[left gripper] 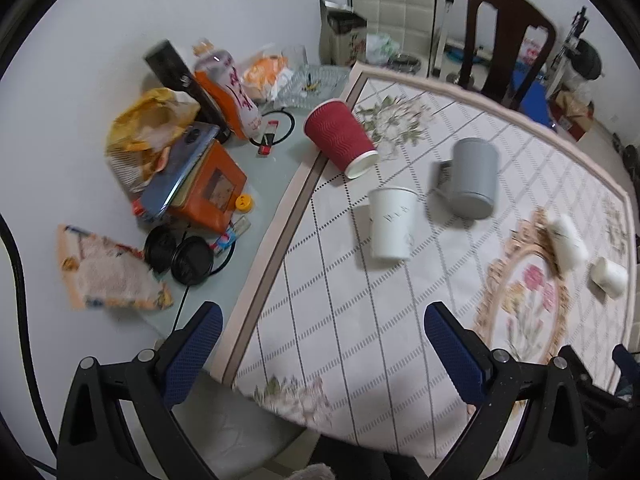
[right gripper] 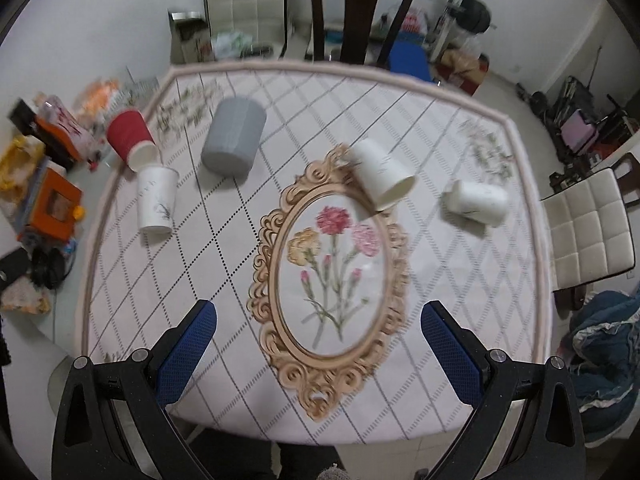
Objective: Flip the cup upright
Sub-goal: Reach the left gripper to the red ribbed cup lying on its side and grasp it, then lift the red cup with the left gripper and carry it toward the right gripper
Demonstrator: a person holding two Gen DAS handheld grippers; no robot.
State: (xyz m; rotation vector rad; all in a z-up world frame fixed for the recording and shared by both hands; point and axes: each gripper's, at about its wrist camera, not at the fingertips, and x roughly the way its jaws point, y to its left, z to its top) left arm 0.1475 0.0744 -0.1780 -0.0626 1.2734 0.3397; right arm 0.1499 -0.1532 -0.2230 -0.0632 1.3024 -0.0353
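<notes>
Several cups lie tipped or upside down on the floral tablecloth (right gripper: pixel 460 300). A red ribbed paper cup (left gripper: pixel 340 138) (right gripper: pixel 131 139) lies on its side at the cloth's far left. A white paper cup (left gripper: pixel 390 223) (right gripper: pixel 156 199) stands upside down beside it. A grey mug (left gripper: pixel 472 178) (right gripper: pixel 234 142) stands upside down. Two more white cups (right gripper: pixel 382 174) (right gripper: pixel 476 202) lie on their sides to the right, and they also show in the left wrist view (left gripper: pixel 566 242) (left gripper: pixel 610 278). My left gripper (left gripper: pixel 322 344) and right gripper (right gripper: pixel 318 344) are open and empty, above the near table edge.
Clutter fills the bare table strip left of the cloth: an orange box (left gripper: pixel 212 188), snack bags (left gripper: pixel 108 272), black lids (left gripper: pixel 180 256), a bottle (left gripper: pixel 230 88). A dark wooden chair (right gripper: pixel 360 12) stands behind the table; a white padded chair (right gripper: pixel 588 228) stands at the right.
</notes>
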